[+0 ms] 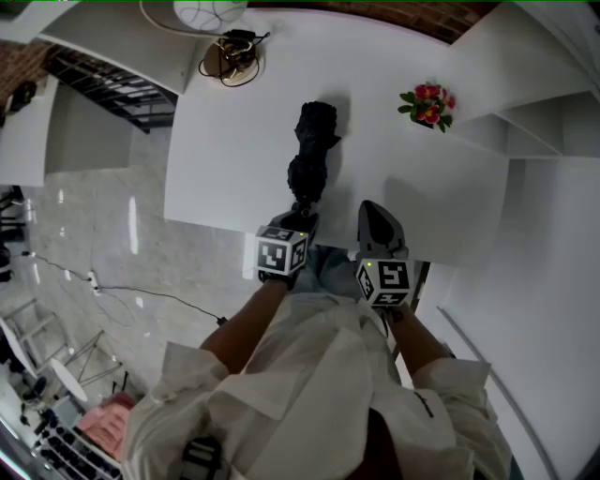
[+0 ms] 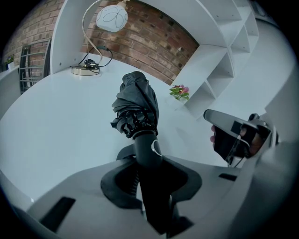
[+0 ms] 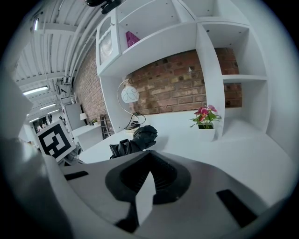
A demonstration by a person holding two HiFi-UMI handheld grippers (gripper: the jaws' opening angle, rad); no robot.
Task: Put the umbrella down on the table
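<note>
A folded black umbrella (image 1: 314,150) points away from me over the white table (image 1: 234,159), low above its surface; I cannot tell whether it touches. My left gripper (image 1: 302,217) is shut on the umbrella's black handle (image 2: 145,149), which runs between the jaws, and the bunched canopy (image 2: 136,105) sticks out beyond them. My right gripper (image 1: 372,208) hovers at the table's near edge, to the right of the umbrella and apart from it. Its jaws meet at the tips with nothing in them (image 3: 150,154). The umbrella (image 3: 133,140) shows to its left.
A small pot of pink flowers (image 1: 427,104) stands at the table's far right by white shelves (image 1: 544,112). A globe lamp (image 1: 208,11) with coiled cables (image 1: 230,58) sits at the far end. The table's near edge (image 1: 225,223) drops to a grey floor at left.
</note>
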